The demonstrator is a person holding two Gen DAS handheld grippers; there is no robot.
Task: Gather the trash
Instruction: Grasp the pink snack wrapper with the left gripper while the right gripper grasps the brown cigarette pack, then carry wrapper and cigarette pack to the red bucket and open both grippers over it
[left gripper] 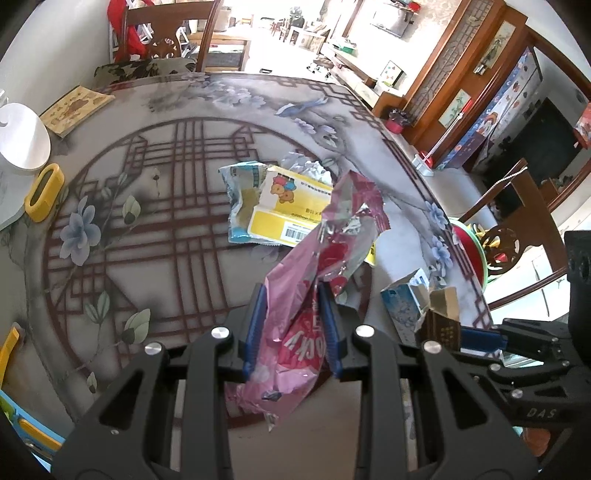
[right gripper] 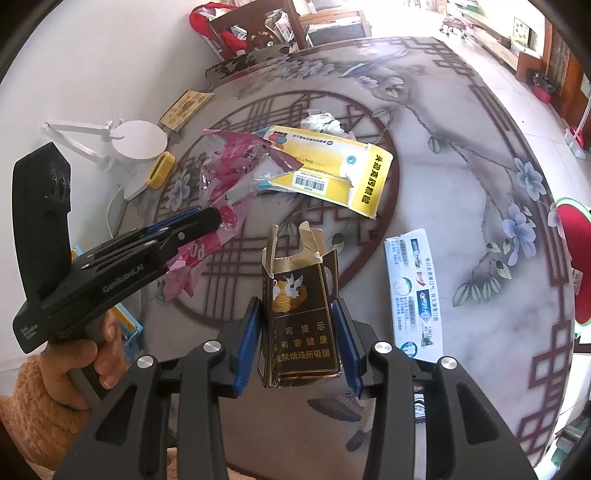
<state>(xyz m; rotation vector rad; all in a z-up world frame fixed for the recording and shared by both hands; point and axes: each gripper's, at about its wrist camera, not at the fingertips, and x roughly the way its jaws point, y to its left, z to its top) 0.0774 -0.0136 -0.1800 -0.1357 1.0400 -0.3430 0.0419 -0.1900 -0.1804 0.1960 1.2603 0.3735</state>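
My left gripper point(left gripper: 293, 291) is shut on a pink foil snack wrapper point(left gripper: 317, 258), which hangs crumpled above the table; the right wrist view shows the same wrapper point(right gripper: 229, 173) lifted off the surface by the left gripper point(right gripper: 212, 218). My right gripper point(right gripper: 295, 314) is shut on a torn brown cigarette pack point(right gripper: 299, 310), held upright above the table. The pack point(left gripper: 441, 317) also shows at the right of the left wrist view. On the table lie a flattened yellow carton point(right gripper: 332, 166), a crumpled white paper point(right gripper: 321, 122) and a white-blue toothpaste box point(right gripper: 413, 291).
The round patterned table point(left gripper: 147, 229) carries a white lamp base point(left gripper: 22, 136), a yellow holder point(left gripper: 42, 192) and a small booklet point(left gripper: 75, 109) at the left. A light-blue packet point(left gripper: 240, 192) lies under the yellow carton. Wooden chairs point(left gripper: 166, 33) stand around the table.
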